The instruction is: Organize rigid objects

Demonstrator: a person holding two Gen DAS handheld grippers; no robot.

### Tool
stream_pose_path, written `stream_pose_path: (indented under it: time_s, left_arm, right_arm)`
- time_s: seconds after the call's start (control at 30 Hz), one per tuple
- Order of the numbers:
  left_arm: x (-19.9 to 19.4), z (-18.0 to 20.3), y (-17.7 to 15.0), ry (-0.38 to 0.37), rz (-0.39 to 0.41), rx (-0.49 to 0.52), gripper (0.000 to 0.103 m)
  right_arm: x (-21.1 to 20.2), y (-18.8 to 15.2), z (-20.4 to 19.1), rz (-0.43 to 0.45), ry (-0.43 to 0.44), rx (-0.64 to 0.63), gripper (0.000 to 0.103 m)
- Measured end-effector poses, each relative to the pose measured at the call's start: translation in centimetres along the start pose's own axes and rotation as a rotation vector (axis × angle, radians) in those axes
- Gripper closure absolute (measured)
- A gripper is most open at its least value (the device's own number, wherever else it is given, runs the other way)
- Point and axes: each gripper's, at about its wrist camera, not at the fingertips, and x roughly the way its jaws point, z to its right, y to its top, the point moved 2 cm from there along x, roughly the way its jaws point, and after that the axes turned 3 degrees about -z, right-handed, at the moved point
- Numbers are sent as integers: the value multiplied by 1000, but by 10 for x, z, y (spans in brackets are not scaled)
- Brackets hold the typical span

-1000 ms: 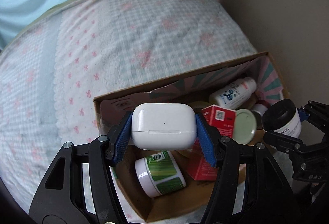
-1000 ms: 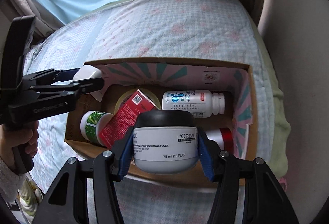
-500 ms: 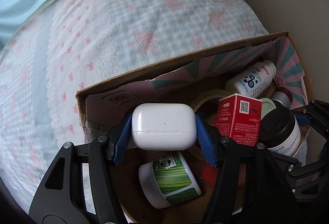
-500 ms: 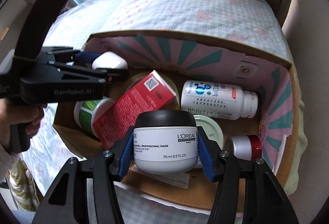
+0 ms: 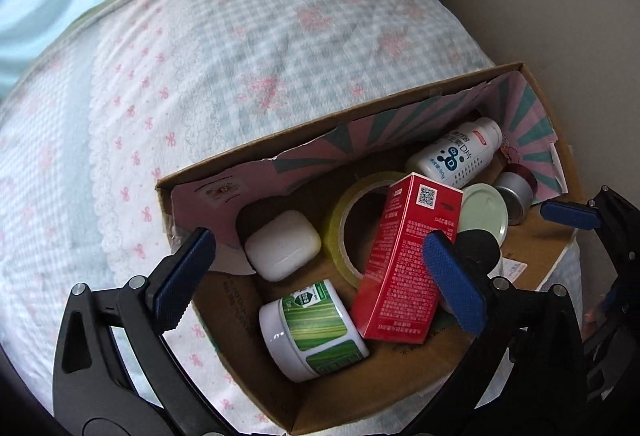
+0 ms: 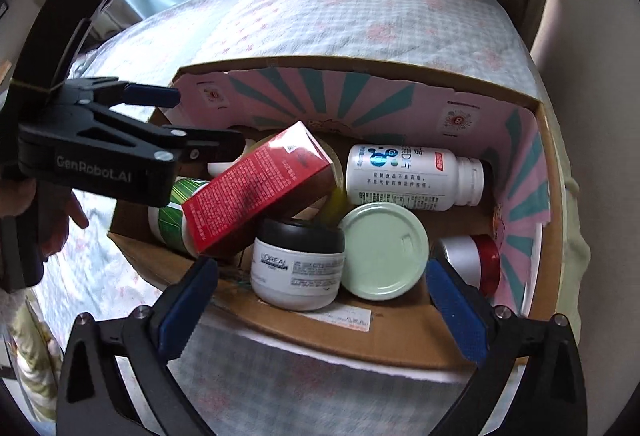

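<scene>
Left wrist view: my left gripper (image 5: 320, 276) has its jaws spread wide with nothing between them, hanging over the open brown cardboard box (image 5: 360, 123) that fills the centre and right of the frame. I count eight items inside:
- one white rounded plastic earbud case (image 5: 282, 244), at centre left against the near wall
- one clear-yellow roll of tape (image 5: 352, 220)
- one red rectangular carton (image 5: 408, 260), leaning on the roll
- one white jar with a green striped label (image 5: 312, 332), at lower centre
- one white pill bottle with blue print (image 5: 456, 151), at upper right
- one pale green round lid (image 5: 486, 209)
- one silver and red small can (image 5: 516, 191)
- one black-lidded jar (image 5: 478, 246), mostly hidden

The box sits on a checked bedspread with pink bows (image 5: 200, 75).

Right wrist view: my right gripper (image 6: 320, 300) is likewise fully open and empty, at the bottom of the frame. The black-lidded jar (image 6: 298, 264) stands upright at lower centre in the box (image 6: 400, 336), touching the green lid (image 6: 384, 252). Bottle (image 6: 412, 175), carton (image 6: 260, 187) and can (image 6: 468, 260) are visible; the left gripper (image 6: 176, 115) enters at left.
</scene>
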Motion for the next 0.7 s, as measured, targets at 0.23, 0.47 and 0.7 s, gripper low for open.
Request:
stream_pose_path:
  time_s: [0.23,0.47,0.7]
  left_arm:
    - [-19,1,-3,8,24,10,0]
    - [-57,-1,-8,7,70,-7,0]
    - [-140,-17,-15,8,176,-78,0]
  right_arm:
    - [-14,2,-8,18,-9,6,0]
    - [-38,7,-14,44,-31,9,0]
    - [-101,27,-42,126,-75,-24,0]
